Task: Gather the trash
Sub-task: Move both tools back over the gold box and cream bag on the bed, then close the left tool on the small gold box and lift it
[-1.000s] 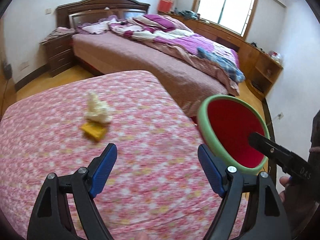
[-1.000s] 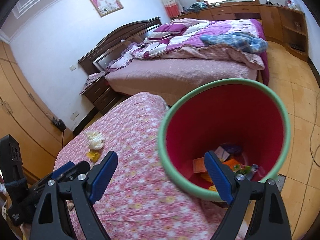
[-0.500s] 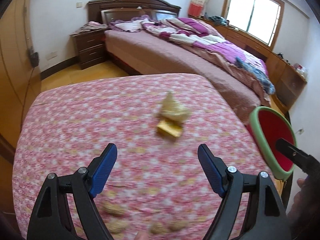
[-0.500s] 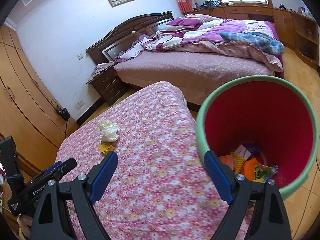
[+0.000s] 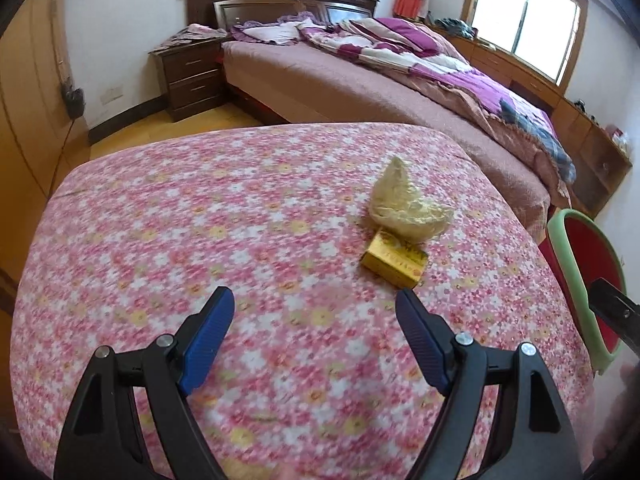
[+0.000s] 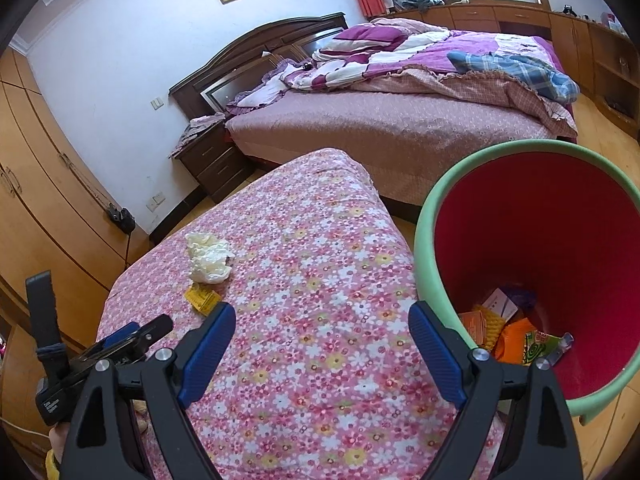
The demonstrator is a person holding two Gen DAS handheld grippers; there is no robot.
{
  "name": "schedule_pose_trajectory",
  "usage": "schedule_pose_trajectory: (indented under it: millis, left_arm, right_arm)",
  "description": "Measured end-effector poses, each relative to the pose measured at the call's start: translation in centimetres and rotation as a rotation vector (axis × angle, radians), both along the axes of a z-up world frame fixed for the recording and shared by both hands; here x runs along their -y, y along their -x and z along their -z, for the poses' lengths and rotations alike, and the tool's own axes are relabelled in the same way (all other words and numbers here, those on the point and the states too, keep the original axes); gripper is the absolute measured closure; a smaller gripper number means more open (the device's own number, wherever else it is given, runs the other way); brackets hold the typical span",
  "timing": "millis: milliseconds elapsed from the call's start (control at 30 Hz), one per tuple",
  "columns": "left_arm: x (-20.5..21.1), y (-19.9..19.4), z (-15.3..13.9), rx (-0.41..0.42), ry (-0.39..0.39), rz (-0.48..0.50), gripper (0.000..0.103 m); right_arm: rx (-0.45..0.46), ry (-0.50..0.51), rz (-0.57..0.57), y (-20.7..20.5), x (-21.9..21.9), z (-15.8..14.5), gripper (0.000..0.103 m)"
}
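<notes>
Crumpled tissue (image 5: pixel 408 210) and yellow box (image 5: pixel 394 260) swing closer to the left gripper (image 5: pixel 316 320); jaws spread, empty, pickup looks next.

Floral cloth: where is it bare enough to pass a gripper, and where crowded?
Bare: the floral cloth left of the crumpled tissue, and between it and the bin. Crowded only where the tissue touches the yellow box.

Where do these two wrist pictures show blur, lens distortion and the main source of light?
Left wrist view: the floral cloth near the jaws is motion-smeared, the gold box fairly sharp, and daylight enters by the window. Right wrist view: crisper throughout; the fisheye bends the wardrobe and darkens the corners, and the bin bulges large.
</notes>
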State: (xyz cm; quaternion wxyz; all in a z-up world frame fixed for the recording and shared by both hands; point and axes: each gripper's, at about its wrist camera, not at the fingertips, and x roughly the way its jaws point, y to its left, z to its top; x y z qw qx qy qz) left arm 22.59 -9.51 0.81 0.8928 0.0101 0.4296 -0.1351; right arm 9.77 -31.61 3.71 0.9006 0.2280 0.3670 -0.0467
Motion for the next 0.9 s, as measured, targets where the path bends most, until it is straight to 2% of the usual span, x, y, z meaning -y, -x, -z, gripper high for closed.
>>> schedule_pose_trajectory:
  millis: [167, 300, 467, 533, 567, 700, 900]
  left_arm:
    - [2.3, -1.2, 0.5, -0.008, -0.014, 0.047, 0.021]
    - [3.9, -1.9, 0.7, 0.016, -0.036, 0.072, 0.022]
    - [5.1, -2.9, 1.5, -0.006, -0.04, 0.088, 0.038]
    - [5.2, -3.0, 1.8, -0.011, -0.038, 0.097, 0.052]
    - [5.2, -3.0, 1.8, -0.009, -0.038, 0.097, 0.056]
    - [4.5, -2.7, 1.6, -0.005, -0.017, 0.084, 0.057]
    - [0.8, -1.7, 0.0, 0.008, 0.016, 0.03, 0.057]
  right_arm:
    - [-0.014, -0.008, 0.006, -0.7, 0.6, 0.5, 0.013]
    - [-0.019, -0.013, 0.013, -1.3, 1.1, 0.7, 0.013]
    - [-0.022, -0.017, 0.01, -1.6, 1.2, 0.8, 0.013]
    - [-0.025, -0.018, 0.007, -1.6, 1.2, 0.9, 0.013]
    - [-0.026, -0.017, 0.006, -1.6, 1.1, 0.9, 0.013]
    - [-0.023, -0.007, 0.0, -1.5, 0.6, 0.6, 0.013]
    - [-0.007, 0.014, -0.031, -1.6, -0.8, -0.6, 0.013]
